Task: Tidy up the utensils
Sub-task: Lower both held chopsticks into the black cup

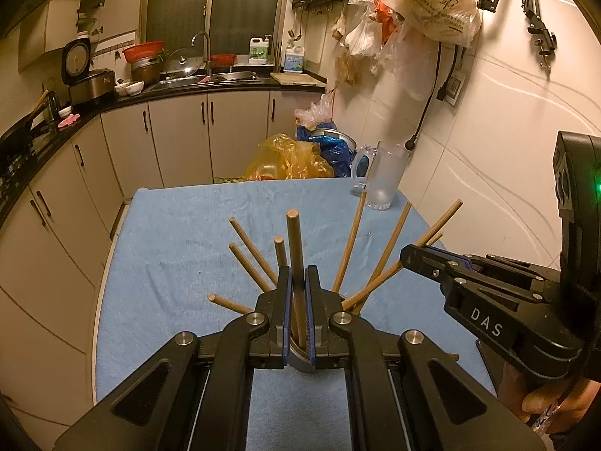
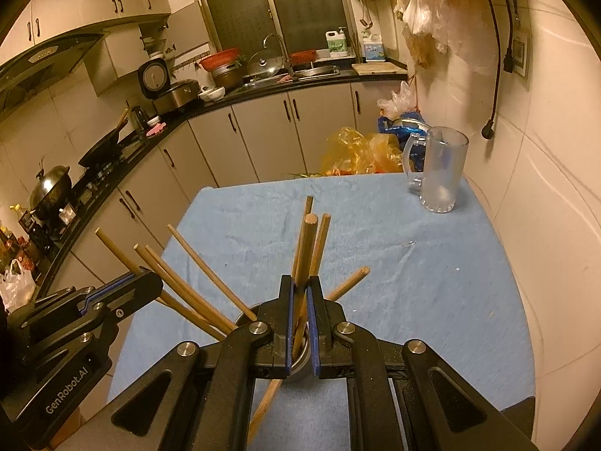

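Observation:
A metal cup (image 1: 298, 360) stands on the blue cloth (image 1: 169, 248), and several wooden chopsticks fan out of it. My left gripper (image 1: 298, 274) is shut on one upright chopstick (image 1: 295, 240) whose lower end reaches into the cup. In the right wrist view my right gripper (image 2: 300, 282) is shut on another chopstick (image 2: 308, 240) above the cup (image 2: 300, 362); its lower end shows below the jaws, near the cup's front. Each gripper appears in the other's view: the right gripper (image 1: 409, 255) to the right of the cup, the left gripper (image 2: 150, 282) to its left.
A frosted glass mug (image 2: 441, 173) stands at the table's far right corner, close to the tiled wall. Plastic bags (image 2: 360, 150) lie on the floor beyond the far edge. Kitchen cabinets and a counter (image 2: 112, 158) run along the left and back.

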A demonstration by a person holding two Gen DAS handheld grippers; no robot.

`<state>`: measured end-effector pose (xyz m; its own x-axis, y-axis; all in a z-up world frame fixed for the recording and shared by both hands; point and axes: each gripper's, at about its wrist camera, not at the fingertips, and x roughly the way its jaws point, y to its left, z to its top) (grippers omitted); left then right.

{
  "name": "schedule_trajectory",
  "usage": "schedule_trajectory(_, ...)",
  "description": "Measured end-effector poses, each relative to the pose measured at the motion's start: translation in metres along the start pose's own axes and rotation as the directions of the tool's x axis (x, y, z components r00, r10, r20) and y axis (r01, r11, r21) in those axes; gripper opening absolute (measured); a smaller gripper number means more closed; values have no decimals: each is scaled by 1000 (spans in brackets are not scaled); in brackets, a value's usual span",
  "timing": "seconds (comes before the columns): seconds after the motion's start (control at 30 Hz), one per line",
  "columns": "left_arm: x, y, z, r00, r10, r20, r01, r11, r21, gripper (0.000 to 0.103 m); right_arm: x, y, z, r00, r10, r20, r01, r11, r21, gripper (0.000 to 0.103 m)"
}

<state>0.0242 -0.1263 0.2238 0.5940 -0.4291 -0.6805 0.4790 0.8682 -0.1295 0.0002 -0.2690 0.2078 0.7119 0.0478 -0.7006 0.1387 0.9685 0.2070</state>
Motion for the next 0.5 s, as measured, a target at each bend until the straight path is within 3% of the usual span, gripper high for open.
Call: schedule_trajectory(0.5, 9, 3, -13, 1000, 5, -21, -5, 1000, 0, 6, 10, 2, -10, 999, 1, -46, -1, 1000, -1, 7)
